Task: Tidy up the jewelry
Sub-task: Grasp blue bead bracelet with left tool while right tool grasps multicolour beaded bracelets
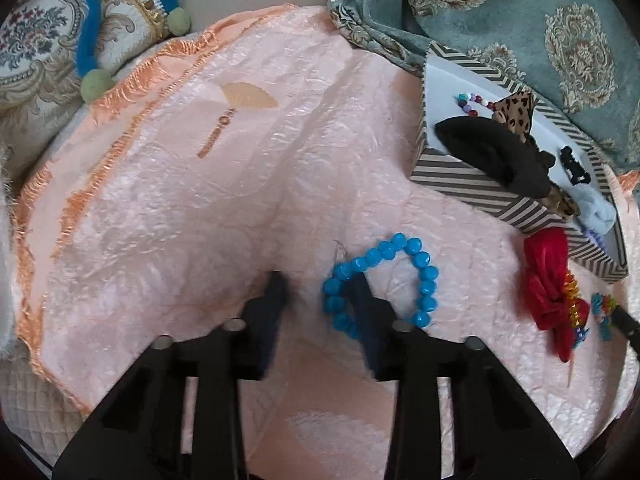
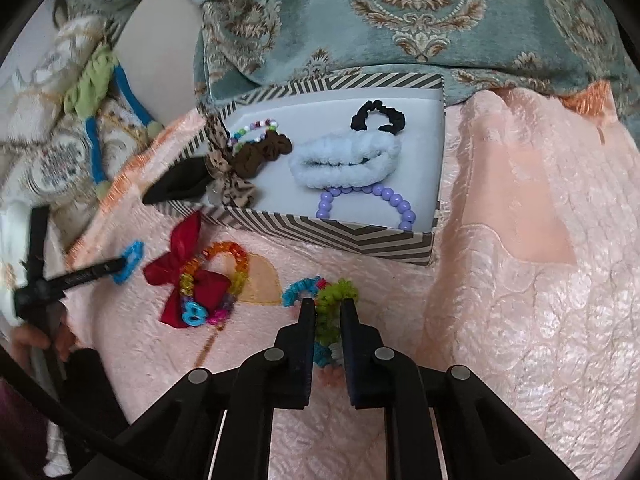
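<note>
The right hand-held gripper [image 2: 327, 312] is nearly closed on a fuzzy green and blue hair tie [image 2: 326, 312] on the pink blanket [image 2: 520, 320]. The striped box [image 2: 352, 236] sits just beyond, straight ahead, its long side crossways. The left hand-held gripper [image 1: 320, 284] is wide open, one finger inside a blue bead bracelet [image 1: 400, 248]; from there the box lies further off, up and right

Both grippers [image 1: 318, 286] [image 2: 328, 306] are black plastic with silver round pins.
</note>
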### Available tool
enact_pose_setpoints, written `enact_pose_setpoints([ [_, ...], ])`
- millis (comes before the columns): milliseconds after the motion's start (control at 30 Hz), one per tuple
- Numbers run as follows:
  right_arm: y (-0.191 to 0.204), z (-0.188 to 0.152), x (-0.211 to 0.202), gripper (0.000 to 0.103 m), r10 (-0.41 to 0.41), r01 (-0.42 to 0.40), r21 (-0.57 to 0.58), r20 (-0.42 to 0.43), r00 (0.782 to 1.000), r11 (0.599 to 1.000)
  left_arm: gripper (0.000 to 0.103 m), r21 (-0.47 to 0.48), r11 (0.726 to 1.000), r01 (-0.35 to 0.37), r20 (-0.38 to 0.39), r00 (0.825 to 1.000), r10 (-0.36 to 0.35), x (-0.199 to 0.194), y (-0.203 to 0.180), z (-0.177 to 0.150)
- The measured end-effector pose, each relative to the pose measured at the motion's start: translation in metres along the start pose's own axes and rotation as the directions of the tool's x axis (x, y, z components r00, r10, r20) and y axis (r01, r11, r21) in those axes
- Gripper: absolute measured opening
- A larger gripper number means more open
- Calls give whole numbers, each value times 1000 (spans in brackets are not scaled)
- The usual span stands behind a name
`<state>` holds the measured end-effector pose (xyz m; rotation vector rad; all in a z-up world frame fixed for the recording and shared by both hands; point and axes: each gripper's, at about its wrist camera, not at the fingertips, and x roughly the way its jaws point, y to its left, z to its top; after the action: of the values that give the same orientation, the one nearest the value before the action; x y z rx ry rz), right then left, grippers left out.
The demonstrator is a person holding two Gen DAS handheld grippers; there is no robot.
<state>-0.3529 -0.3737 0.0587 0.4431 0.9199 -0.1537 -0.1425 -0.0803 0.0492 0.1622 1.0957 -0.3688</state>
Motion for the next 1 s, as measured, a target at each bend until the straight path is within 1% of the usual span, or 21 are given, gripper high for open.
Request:
enact_pose_setpoints([
  [100, -5, -1, -10, 11, 19, -19, 26, 16, 1000, 999, 19, 0, 1000, 15, 9, 1000, -15, -6, 4, -1],
  [167, -8, 0, -16, 11, 20, -21, 31, 23, 1000, 999, 15, 2, 1000, 17, 18, 1000, -17, -11, 4, 0],
  [233, -9, 1, -22, 11, 21, -22, 37, 33, 999, 999, 13, 2, 1000, 21, 26, 999, -21, -17, 4, 0],
  [267, -10, 1, -26, 11, 30, -32, 44, 40, 999, 999, 10, 0, 1000, 29, 29, 999, -29, -20, 4, 0],
  [333, -10, 2, -31, 11, 34, -36, 46, 50, 998, 998, 9, -5, 998, 56, 30, 998, -56, -26, 5, 0],
  [433, -8, 4, -29, 11, 16, -17, 22, 53, 998, 1000, 9, 15, 998, 69, 41, 997, -70, -35, 0, -1],
  [467, -6, 3, -22, 16, 2, -3, 19, 35, 999, 1000, 9, 23, 997, 75, 42, 996, -76, -38, -3, -2],
  [533, -6, 2, -13, 21, -19, 19, 22, 6, 1000, 1000, 9, 31, 996, 82, 39, 996, -83, -40, -6, -4],
  [633, -4, 0, -2, 22, -8, 9, 29, -7, 1000, 1000, 9, 18, 997, 70, 31, 997, -71, -37, -5, -5],
  [667, -2, -1, 3, 22, -13, 14, 26, -15, 1000, 1000, 11, 4, 998, 70, 27, 997, -70, -35, -2, -6],
  [733, 0, -1, 7, 23, -12, 13, 18, -27, 1000, 1000, 22, -30, 997, 77, 2, 997, -77, -28, 4, -4],
  [767, 0, -1, 10, 26, -13, 13, 16, -35, 999, 1000, 35, -42, 996, 82, -4, 997, -82, -26, 7, -4],
  [800, 0, -1, 12, 27, -16, 17, 15, -39, 999, 1000, 44, -61, 994, 93, -5, 996, -93, -25, 11, -5],
  [833, 0, -1, 14, 29, -19, 20, 16, -40, 999, 1000, 45, -77, 992, 101, -3, 995, -102, -24, 13, -5],
  [900, -3, -1, 16, 29, -13, 14, 30, -38, 999, 999, 46, -92, 991, 100, -19, 995, -103, -18, 15, -6],
  [1000, -4, -1, 19, 29, -4, 6, 42, -33, 999, 999, 46, -87, 994, 63, -39, 997, -67, -9, 11, -8],
])
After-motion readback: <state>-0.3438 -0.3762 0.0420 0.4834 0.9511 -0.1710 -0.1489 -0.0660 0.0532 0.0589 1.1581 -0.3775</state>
